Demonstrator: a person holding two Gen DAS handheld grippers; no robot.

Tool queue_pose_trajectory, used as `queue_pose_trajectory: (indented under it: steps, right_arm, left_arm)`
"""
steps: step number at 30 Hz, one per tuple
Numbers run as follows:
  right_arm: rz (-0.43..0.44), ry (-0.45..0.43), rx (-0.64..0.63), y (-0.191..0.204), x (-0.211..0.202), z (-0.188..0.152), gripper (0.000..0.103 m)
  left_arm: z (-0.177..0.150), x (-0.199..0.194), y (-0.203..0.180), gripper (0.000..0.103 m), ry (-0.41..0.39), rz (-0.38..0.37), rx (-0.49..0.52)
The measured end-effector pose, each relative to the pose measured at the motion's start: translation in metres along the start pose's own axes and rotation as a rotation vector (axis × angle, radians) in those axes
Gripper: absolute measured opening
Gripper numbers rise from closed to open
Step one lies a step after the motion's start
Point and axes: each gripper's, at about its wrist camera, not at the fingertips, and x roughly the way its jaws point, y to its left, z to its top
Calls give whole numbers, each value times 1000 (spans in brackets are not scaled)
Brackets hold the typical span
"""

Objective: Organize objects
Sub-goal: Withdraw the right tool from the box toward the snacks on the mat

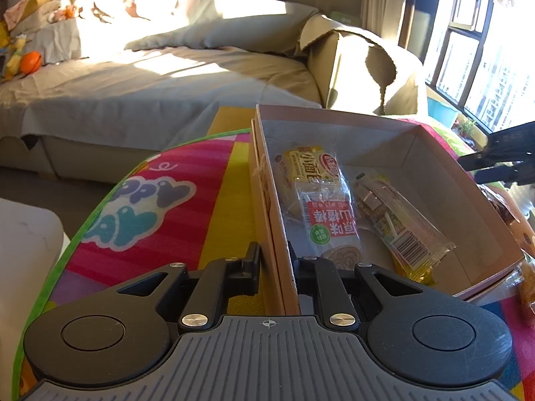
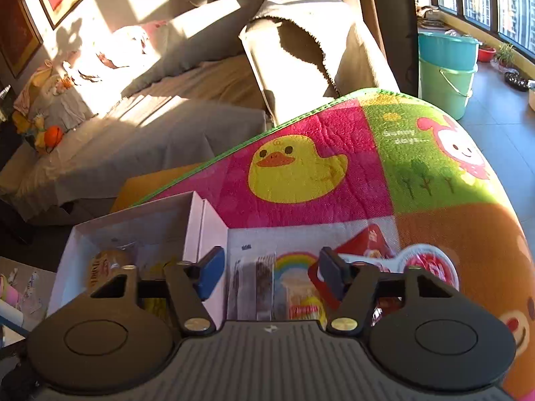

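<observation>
A shallow cardboard box (image 1: 444, 180) lies on a colourful play mat (image 1: 214, 207). In it lie a small bread pack (image 1: 301, 163), a red-labelled roll pack (image 1: 331, 224) and a yellow snack bar (image 1: 398, 224). My left gripper (image 1: 274, 260) is shut on the box's near left wall. My right gripper (image 2: 271, 267) is open above loose snack packs beside the box (image 2: 197, 220): a dark-striped pack (image 2: 262, 277), a rainbow pack (image 2: 294, 284) and a red-lidded cup (image 2: 431, 264). It also shows at the right edge of the left wrist view (image 1: 501, 157).
A sofa with grey covers (image 1: 160, 77) and cushions stands behind the mat. An orange ball (image 1: 30, 61) and toys lie at its left end. Two stacked buckets (image 2: 444, 70) stand by the window. More wrapped snacks (image 1: 511, 220) lie right of the box.
</observation>
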Motion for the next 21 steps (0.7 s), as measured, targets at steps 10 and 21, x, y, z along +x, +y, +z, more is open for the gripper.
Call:
queue_pose_trajectory:
  steps: [10,21]
  right_arm:
    - [-34,86,-115,14,50,12,33]
    - [73,177,-312,5,-23,-64,33]
  left_arm:
    - [0,-1,-1,15,0,0,1]
    - [0,0,1,16,-4,-8,-6]
